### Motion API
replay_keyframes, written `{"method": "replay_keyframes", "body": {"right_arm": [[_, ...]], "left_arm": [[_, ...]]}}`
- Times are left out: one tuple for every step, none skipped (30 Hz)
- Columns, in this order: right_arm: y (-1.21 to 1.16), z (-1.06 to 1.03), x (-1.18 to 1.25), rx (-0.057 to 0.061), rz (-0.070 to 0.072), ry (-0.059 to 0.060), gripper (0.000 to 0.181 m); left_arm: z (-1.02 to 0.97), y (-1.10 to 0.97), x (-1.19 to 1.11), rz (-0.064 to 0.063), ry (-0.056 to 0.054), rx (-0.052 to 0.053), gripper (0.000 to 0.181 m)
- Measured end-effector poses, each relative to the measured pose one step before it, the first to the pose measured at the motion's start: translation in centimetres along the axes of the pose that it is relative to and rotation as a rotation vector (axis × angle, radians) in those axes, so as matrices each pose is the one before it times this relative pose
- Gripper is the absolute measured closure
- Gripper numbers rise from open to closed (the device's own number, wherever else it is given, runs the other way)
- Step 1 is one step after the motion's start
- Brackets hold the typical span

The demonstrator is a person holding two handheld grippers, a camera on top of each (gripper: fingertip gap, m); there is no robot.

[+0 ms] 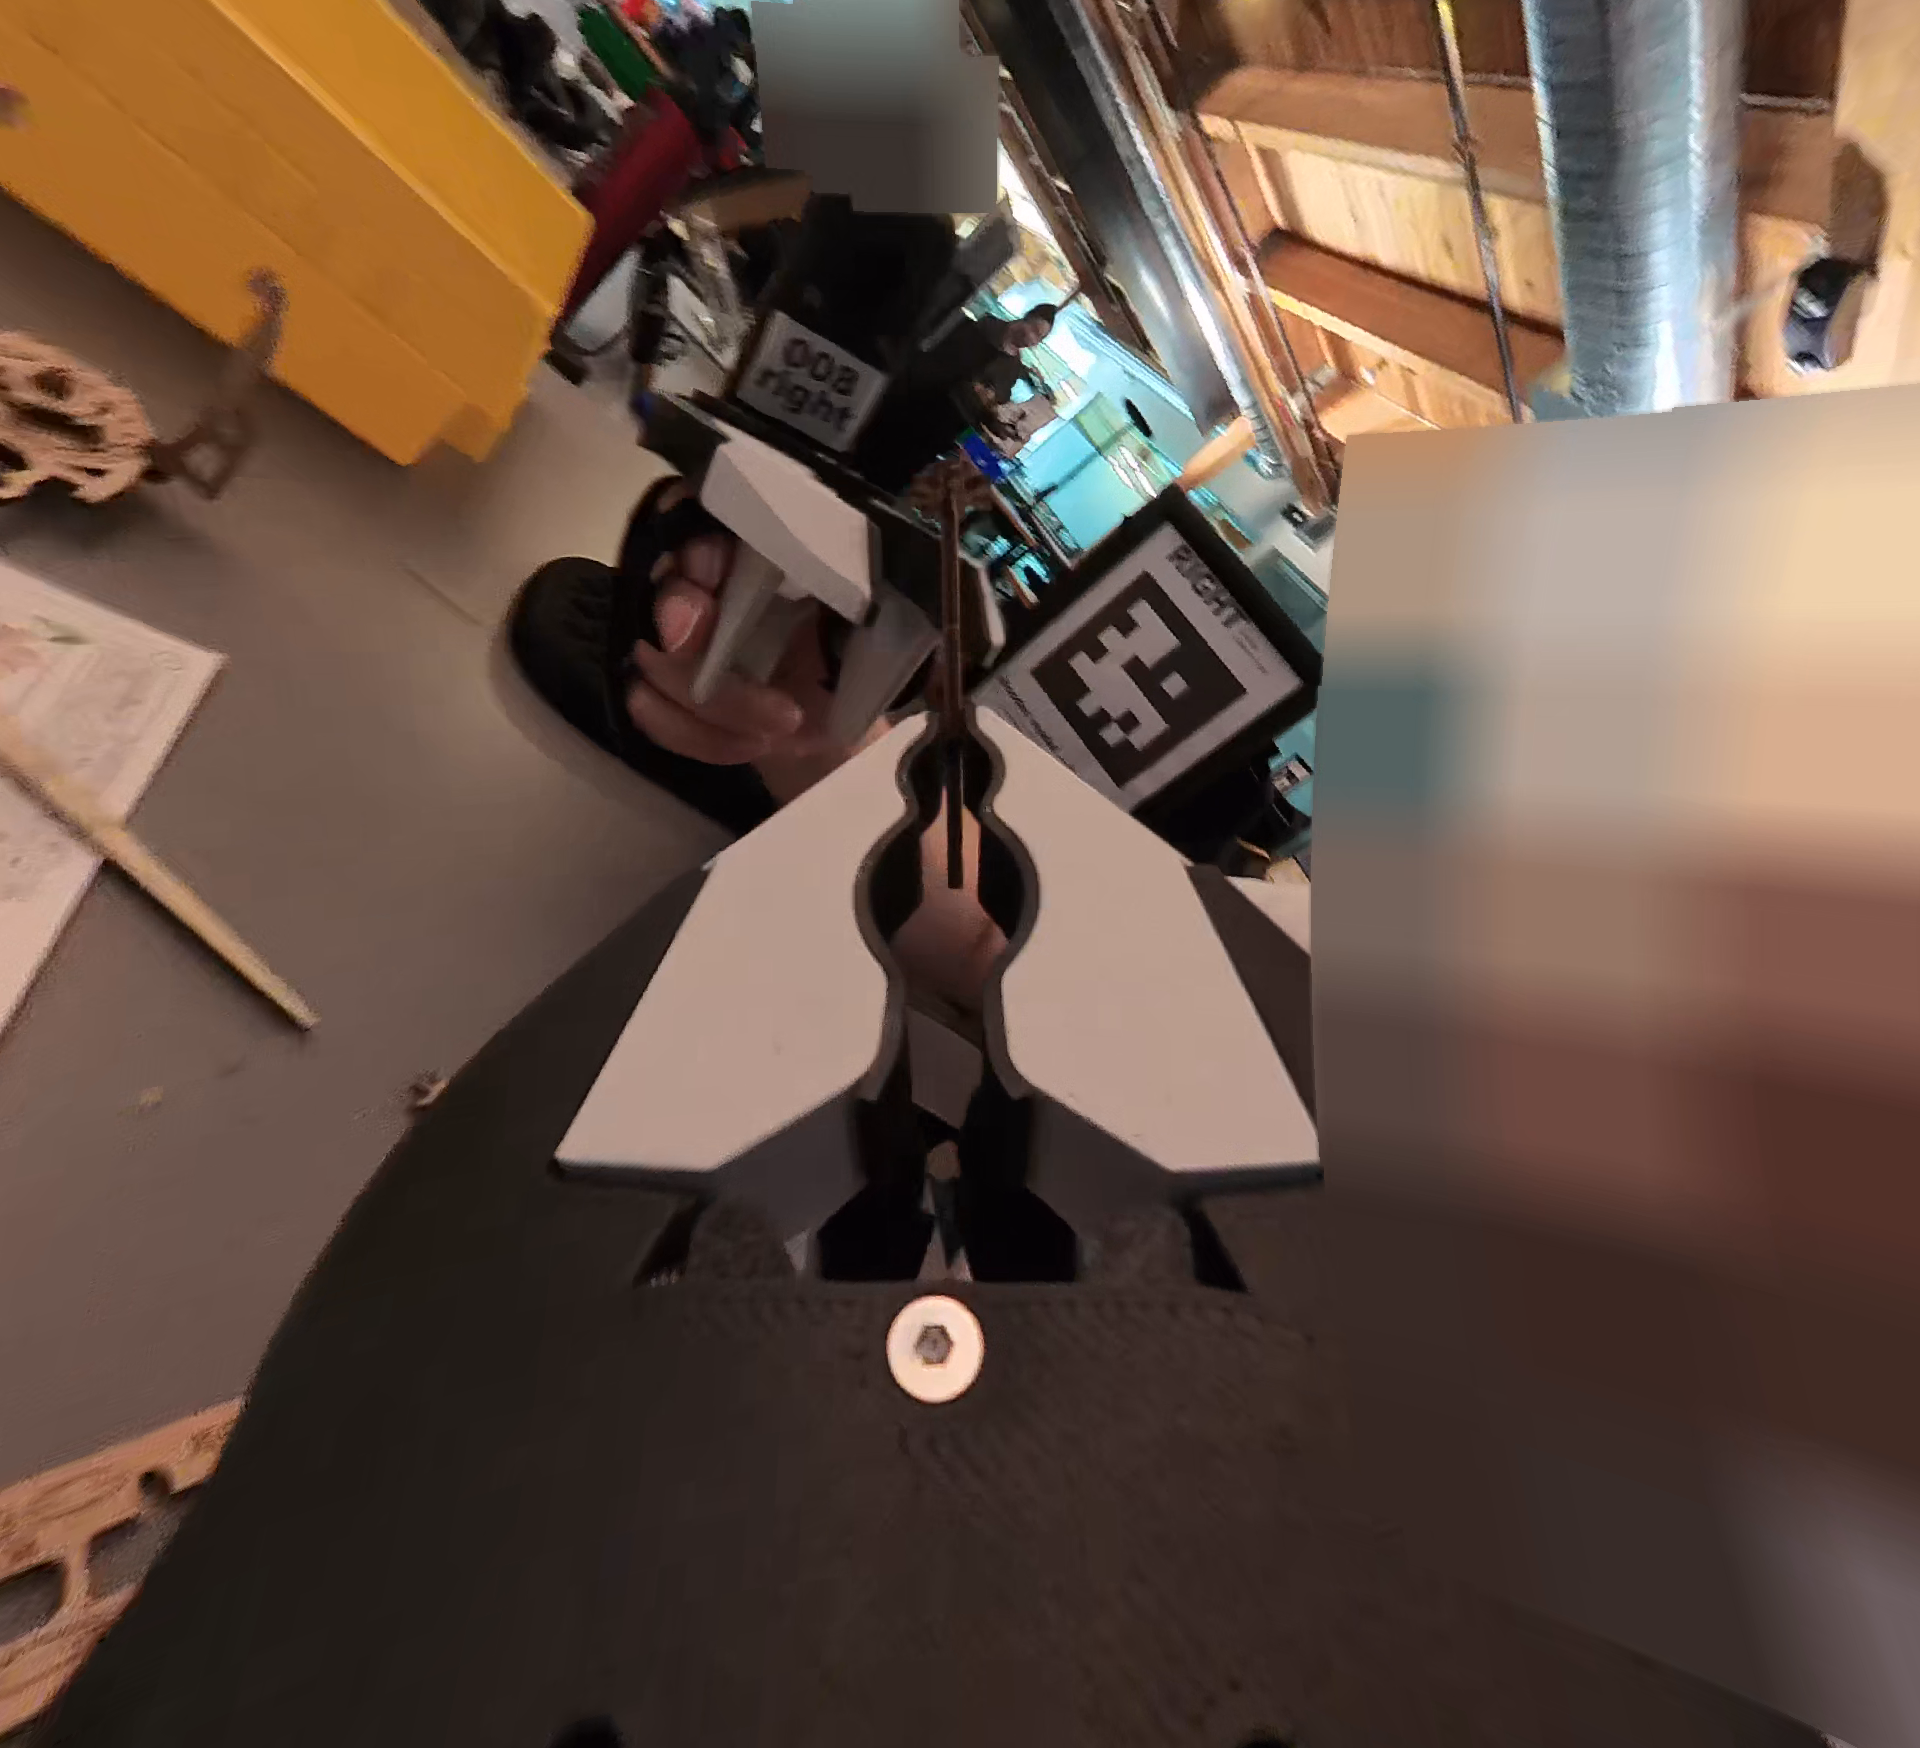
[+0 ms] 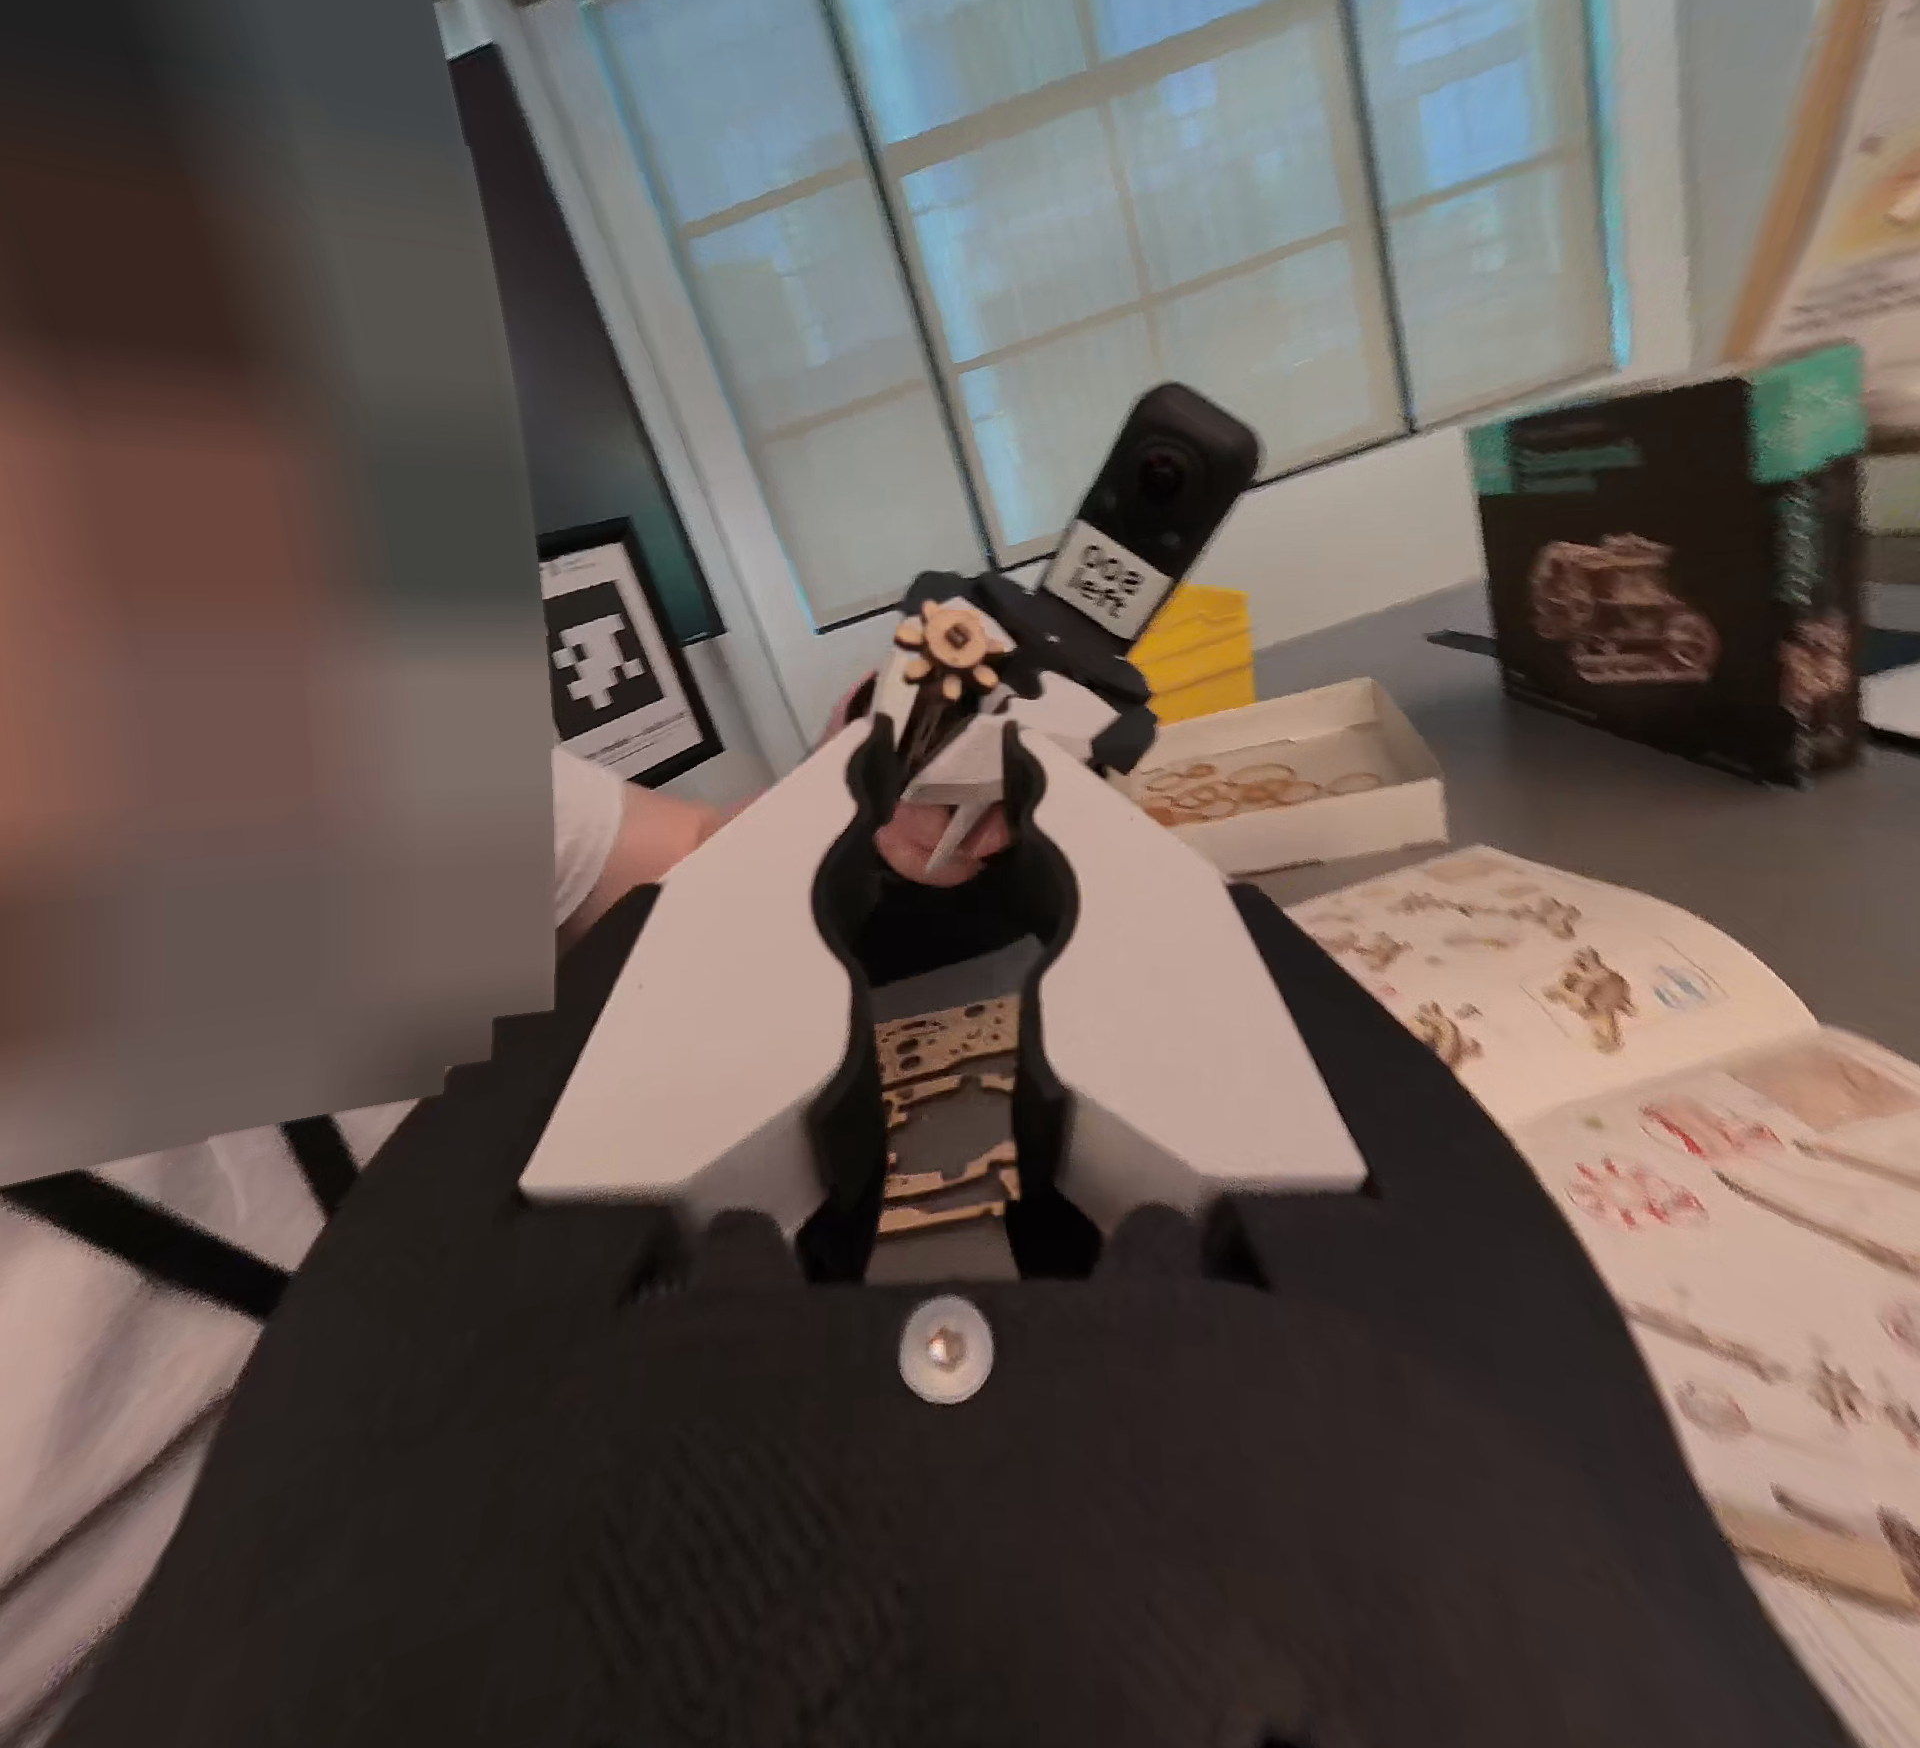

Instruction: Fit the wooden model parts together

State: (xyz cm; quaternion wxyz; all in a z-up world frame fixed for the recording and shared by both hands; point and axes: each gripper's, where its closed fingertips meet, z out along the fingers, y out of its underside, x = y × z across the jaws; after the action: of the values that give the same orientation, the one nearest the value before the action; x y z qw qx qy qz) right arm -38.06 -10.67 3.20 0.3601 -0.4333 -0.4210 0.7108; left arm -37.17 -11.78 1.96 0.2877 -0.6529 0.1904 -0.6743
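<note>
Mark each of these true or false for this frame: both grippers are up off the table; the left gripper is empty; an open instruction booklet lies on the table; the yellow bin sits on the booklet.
1. Both grippers are raised off the table. True: left gripper and right gripper meet in mid-air.
2. The left gripper is empty. False: it pinches a thin wooden part, seen edge-on.
3. An open instruction booklet lies on the table. True.
4. The yellow bin sits on the booklet. False: it stands on the grey table.
</note>
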Motion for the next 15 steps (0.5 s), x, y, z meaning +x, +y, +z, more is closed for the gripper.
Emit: {"method": "replay_keyframes", "body": {"right_arm": [[0.053, -0.17, 0.848, 0.0008, 0.0335, 0.0387, 0.161], [-0.006, -0.154, 0.779, 0.0068, 0.0484, 0.0294, 0.159], [0.01, -0.128, 0.795, 0.0082, 0.066, 0.0258, 0.158], [0.094, -0.117, 1.032, 0.0062, 0.0872, 0.0344, 0.158], [0.203, -0.063, 0.978, 0.0013, 0.0906, 0.0235, 0.158], [0.16, 0.005, 0.733, 0.0042, 0.0805, 0.0071, 0.16], [0.097, 0.066, 0.595, 0.0099, 0.0634, 0.0043, 0.16], [0.086, 0.115, 0.547, 0.0115, 0.0435, 0.0119, 0.161], [0.129, 0.128, 0.375, 0.005, 0.0259, 0.0105, 0.163], [0.129, 0.109, 0.125, 0.0012, 0.0098, 0.0031, 0.167], [0.061, 0.049, 0.036, 0.0019, 0.001, 0.0025, 0.172], [0.042, 0.0, 0.126, 0.0001, -0.0004, 0.0094, 0.175], [0.053, -0.017, 0.139, -0.0033, 0.0, 0.0092, 0.176], [0.047, -0.015, 0.034, -0.0045, 0.0034, -0.0006, 0.177], [0.047, 0.02, -0.033, -0.0034, 0.0056, -0.0049, 0.178]], "left_arm": [[-0.28, -0.265, -0.823, -0.0156, -0.0362, 0.0217, 0.181], [-0.29, -0.33, -0.754, -0.015, -0.0292, 0.0274, 0.181], [-0.255, -0.285, -0.687, -0.0205, -0.0208, 0.0265, 0.181], [-0.174, -0.177, -0.532, -0.0243, -0.0078, 0.0184, 0.181], [-0.101, -0.085, -0.435, -0.0201, -0.0016, 0.0118, 0.181], [-0.06, -0.012, -0.482, -0.0168, -0.0074, 0.0073, 0.181], [-0.028, -0.013, -0.49, -0.0096, -0.0121, 0.0075, 0.181], [-0.021, 0.059, -0.418, -0.0034, -0.0133, 0.0, 0.181], [-0.031, 0.021, -0.356, 0.0012, -0.0142, 0.0, 0.181], [-0.05, -0.02, -0.254, 0.0049, -0.012, 0.0006, 0.181], [-0.052, -0.004, -0.259, 0.0086, -0.0156, -0.0017, 0.181], [-0.04, -0.023, -0.236, 0.0119, -0.0159, 0.0, 0.181], [0.022, 0.068, -0.156, 0.0114, -0.0116, -0.0047, 0.181], [0.059, 0.081, -0.075, 0.0085, -0.0066, -0.0057, 0.181], [0.057, 0.041, -0.033, 0.0048, -0.0036, -0.0016, 0.181]]}}
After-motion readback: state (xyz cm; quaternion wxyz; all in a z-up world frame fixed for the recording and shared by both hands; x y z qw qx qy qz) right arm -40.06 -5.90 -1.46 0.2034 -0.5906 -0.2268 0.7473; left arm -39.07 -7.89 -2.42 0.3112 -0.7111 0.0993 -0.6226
